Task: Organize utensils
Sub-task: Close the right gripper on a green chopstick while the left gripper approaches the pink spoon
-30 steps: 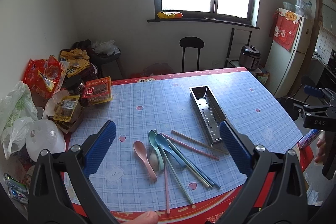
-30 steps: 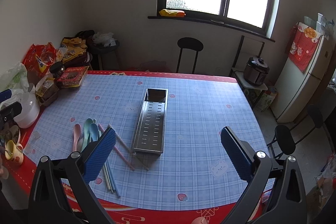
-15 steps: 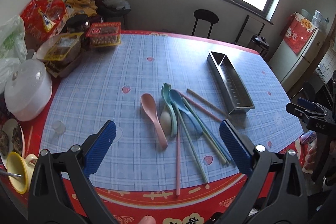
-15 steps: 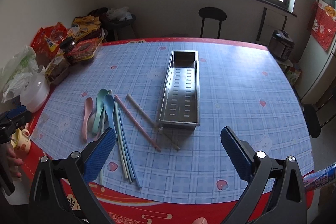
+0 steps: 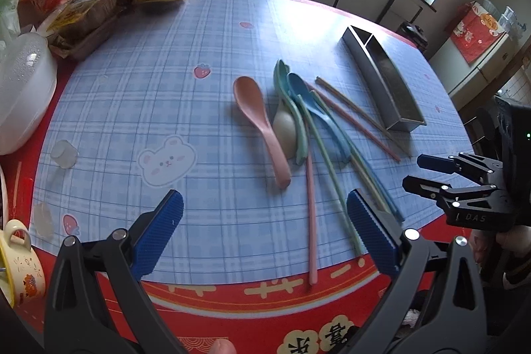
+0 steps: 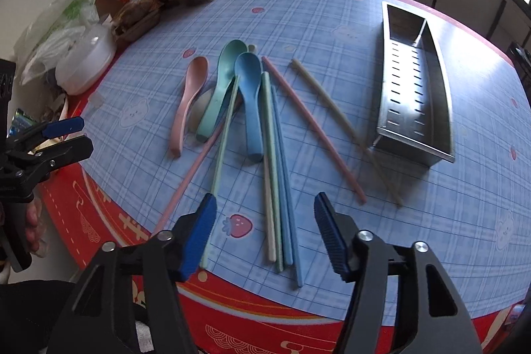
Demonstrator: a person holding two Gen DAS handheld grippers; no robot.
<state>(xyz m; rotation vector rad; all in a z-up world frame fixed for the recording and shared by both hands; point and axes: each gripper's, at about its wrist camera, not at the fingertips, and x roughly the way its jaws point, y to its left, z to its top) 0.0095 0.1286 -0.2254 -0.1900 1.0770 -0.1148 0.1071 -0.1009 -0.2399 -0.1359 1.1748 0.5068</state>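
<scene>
Right wrist view looks steeply down on the right gripper, whose jaws are closing with nothing pressed between the pads; the near ends of a bundle of chopsticks lie on the tablecloth straight below the gap. Those sticks run lengthwise away from the gripper, roughly parallel to the line it points along, so its pads sit 1 on each side of the bundle, across its long axis, which I judge a workable line for a pinch. Just beyond lie 3 plain spoons: a pink spoon, a green spoon and a blue spoon, with a pale one half hidden under them. A steel utensil tray stands up and to the right, apart from the pile, its long axis also pointing away. In the left wrist view the left gripper hangs with jaws wide apart and empty, nearer the pink spoon, which lies ahead of it. Of the 2, the right gripper looks nearer the chopsticks and the tray.
</scene>
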